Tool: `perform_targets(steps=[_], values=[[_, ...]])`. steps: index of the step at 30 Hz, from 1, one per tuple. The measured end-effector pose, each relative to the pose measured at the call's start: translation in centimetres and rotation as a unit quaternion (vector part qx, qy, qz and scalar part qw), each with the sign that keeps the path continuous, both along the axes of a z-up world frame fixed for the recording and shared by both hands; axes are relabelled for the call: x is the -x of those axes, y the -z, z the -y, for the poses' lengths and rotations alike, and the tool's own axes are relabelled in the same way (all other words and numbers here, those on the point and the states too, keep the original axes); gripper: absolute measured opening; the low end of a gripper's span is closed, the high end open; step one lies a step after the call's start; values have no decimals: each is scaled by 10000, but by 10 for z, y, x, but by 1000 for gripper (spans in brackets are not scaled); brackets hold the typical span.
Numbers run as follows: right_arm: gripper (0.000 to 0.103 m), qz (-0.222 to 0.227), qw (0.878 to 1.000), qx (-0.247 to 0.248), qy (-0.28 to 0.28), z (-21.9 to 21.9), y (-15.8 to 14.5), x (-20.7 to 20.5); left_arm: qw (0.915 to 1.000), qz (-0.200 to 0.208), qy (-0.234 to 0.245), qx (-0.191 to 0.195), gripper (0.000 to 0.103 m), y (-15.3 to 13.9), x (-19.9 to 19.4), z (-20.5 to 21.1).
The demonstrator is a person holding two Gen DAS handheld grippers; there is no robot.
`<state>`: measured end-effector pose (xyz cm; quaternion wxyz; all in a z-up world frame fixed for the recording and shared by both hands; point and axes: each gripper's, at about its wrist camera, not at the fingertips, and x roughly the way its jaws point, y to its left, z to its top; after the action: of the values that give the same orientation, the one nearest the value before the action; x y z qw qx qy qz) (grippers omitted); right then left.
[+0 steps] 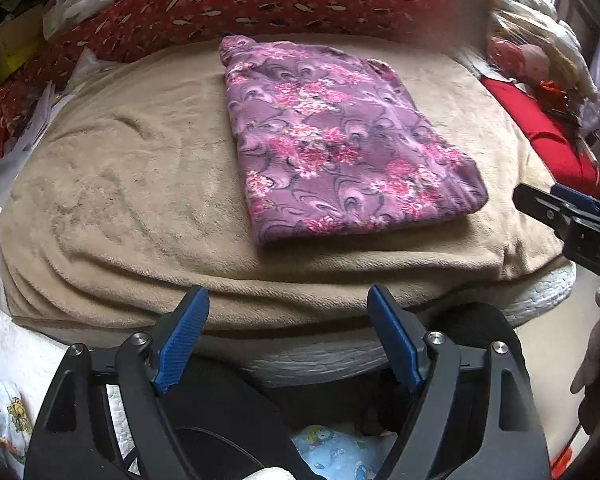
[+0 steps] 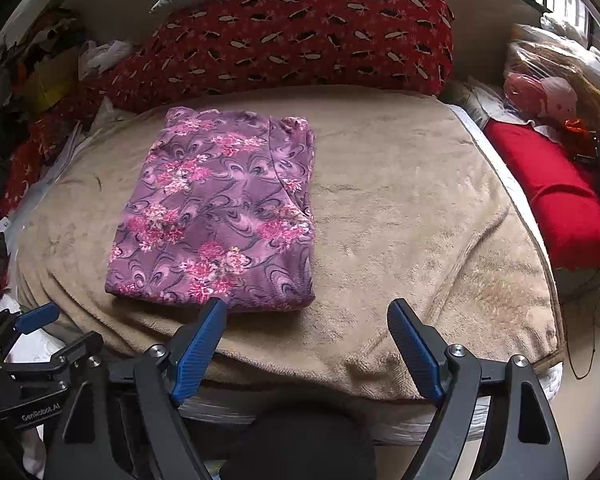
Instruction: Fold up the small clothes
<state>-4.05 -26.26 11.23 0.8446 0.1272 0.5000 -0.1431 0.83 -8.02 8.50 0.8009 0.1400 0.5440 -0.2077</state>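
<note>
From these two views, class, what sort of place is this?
Most likely a bedroom in a home: the folded purple floral garment lies on a beige fleece blanket spread over a bed, with a long red patterned pillow behind it.

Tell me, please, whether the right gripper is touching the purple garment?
Apart. In the left wrist view, the right gripper hangs open off the purple garment, with tan blanket plainly showing between them.
</note>
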Motion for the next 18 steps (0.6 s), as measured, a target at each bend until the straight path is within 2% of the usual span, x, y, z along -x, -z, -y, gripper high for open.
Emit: perform_targets(steps=[7,11,14,18], values=[[84,68,9999,71,-48,-6,-8,1,9998,59,177,32,82,-9,12,4],[84,111,9999,69,-61,-6,-11,3,9992,-2,279,288,82,-22,19,4],[84,148,9998,78,-57,-6,-13,4,9982,219,401,385,82,-35,27,8],[84,204,9995,218,-71,-8,-17,6,9979,345,464,287,82,-38,30,12]])
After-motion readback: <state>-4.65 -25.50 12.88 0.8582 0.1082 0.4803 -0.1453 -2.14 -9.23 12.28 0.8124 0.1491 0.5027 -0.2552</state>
